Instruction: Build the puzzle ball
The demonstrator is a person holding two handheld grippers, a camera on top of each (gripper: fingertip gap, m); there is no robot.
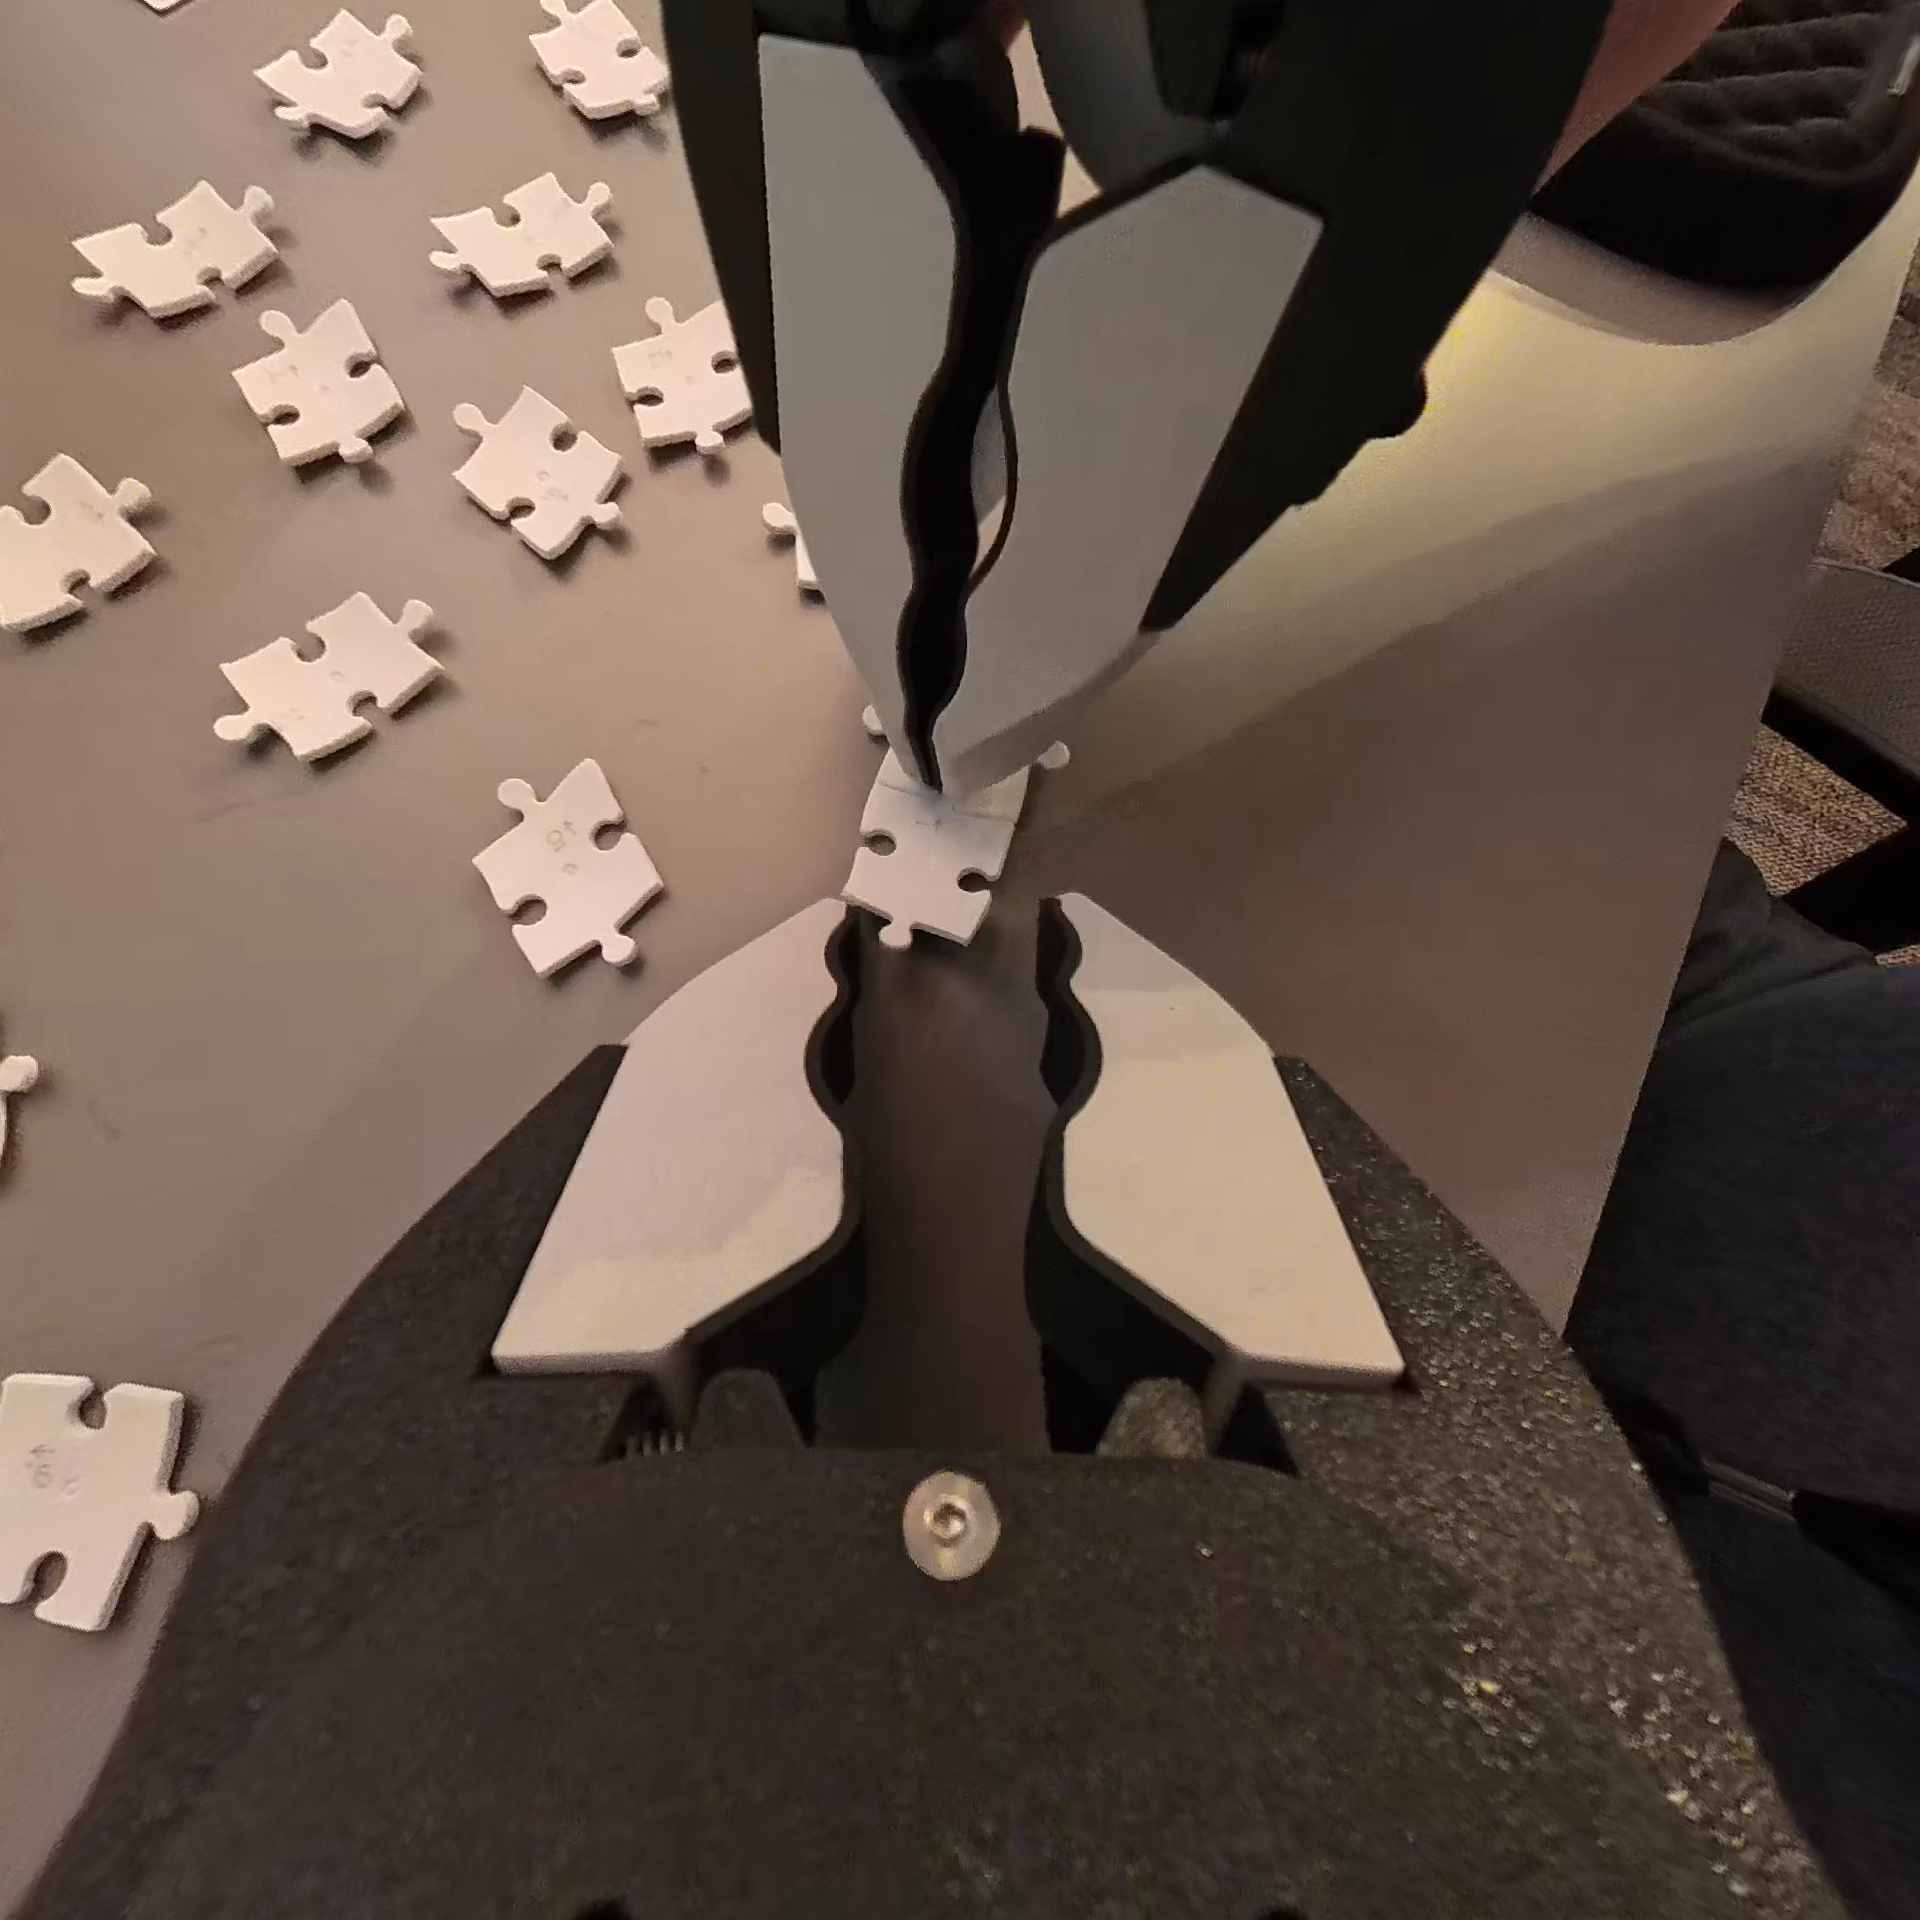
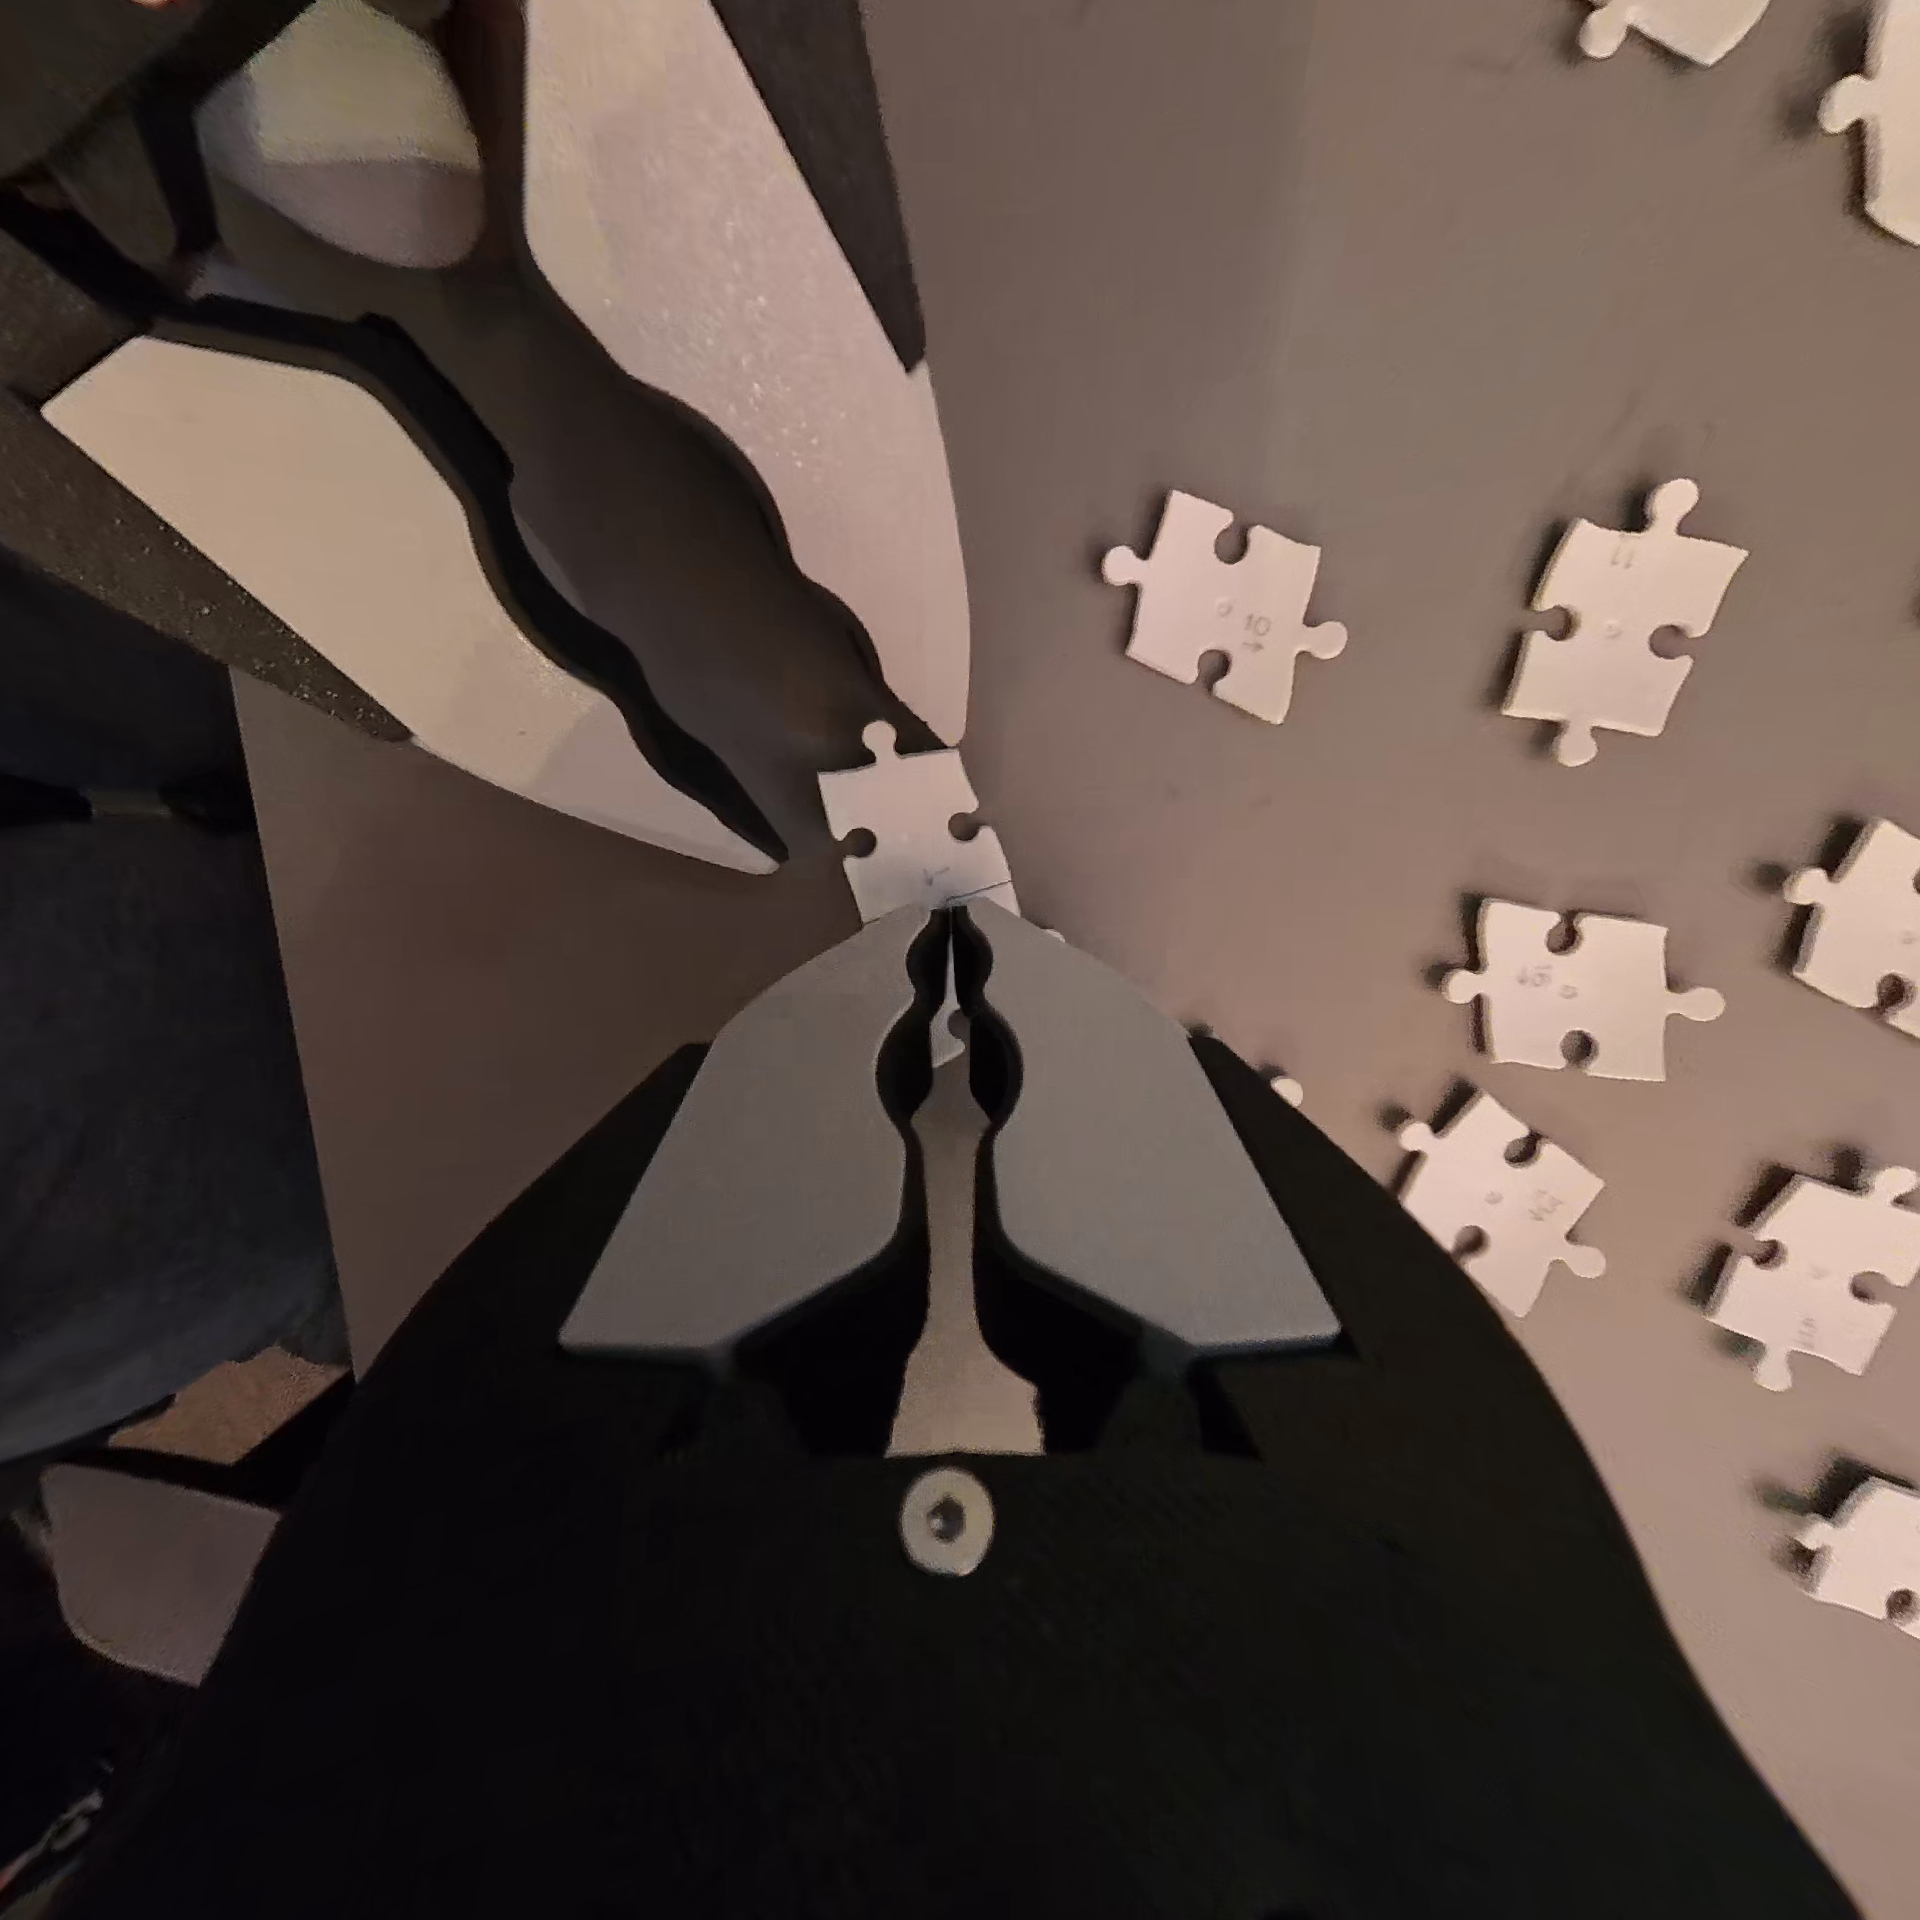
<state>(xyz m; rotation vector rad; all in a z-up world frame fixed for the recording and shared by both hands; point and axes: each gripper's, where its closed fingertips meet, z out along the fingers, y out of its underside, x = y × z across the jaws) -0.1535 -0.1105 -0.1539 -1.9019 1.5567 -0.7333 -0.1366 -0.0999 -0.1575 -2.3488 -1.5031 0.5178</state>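
Observation:
A small assembly of joined white puzzle pieces (image 1: 928, 857) lies flat on the grey table (image 1: 436, 997). My left gripper (image 1: 948, 914) is open. The assembly's near tab sits between its fingertips and neither pad presses on it. My right gripper (image 1: 930, 781) reaches in from the far side, shut, with its tips resting on the seam between the joined pieces. In the right wrist view the shut right gripper (image 2: 951, 912) meets the assembly (image 2: 904, 821) at that seam. The open left gripper (image 2: 862, 795) straddles the assembly's far end.
Several loose white puzzle pieces lie spread over the table, to the left in the left wrist view (image 1: 569, 868) and to the right in the right wrist view (image 2: 1221, 608). The table edge (image 1: 1621, 935) runs close beside the assembly, with dark clothing and carpet beyond. The tips of both grippers are at nearly the same place.

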